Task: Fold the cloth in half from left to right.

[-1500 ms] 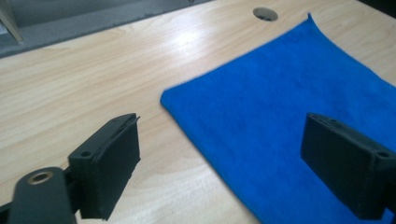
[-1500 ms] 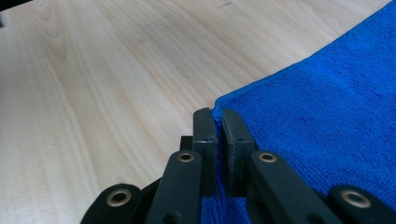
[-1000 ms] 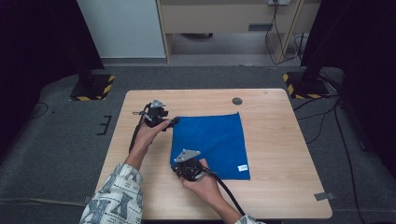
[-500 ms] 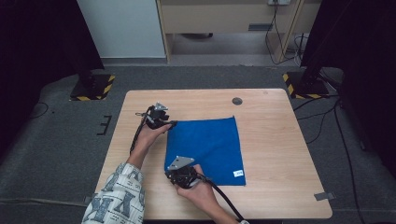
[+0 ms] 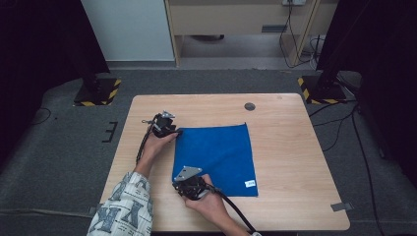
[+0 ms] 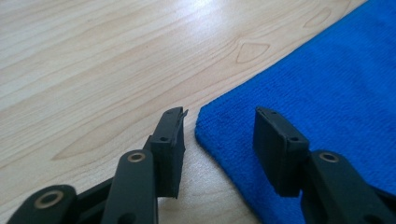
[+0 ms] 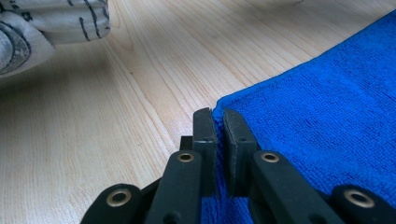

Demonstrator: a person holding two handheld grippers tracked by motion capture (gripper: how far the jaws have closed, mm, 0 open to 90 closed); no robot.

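Blue cloth (image 5: 219, 157) lies flat on the wooden table (image 5: 295, 162), left of centre, a small white tag (image 5: 250, 183) at its near right corner. Left gripper (image 6: 219, 128) sits at the cloth's far left corner; its jaws have just been closing and now stand half apart, straddling the corner, pads not yet pressing it. Right gripper (image 7: 218, 116) is at the near left corner, jaws narrowed almost together and pinching the cloth's edge. A patterned sleeve (image 5: 123, 209) covers the left forearm.
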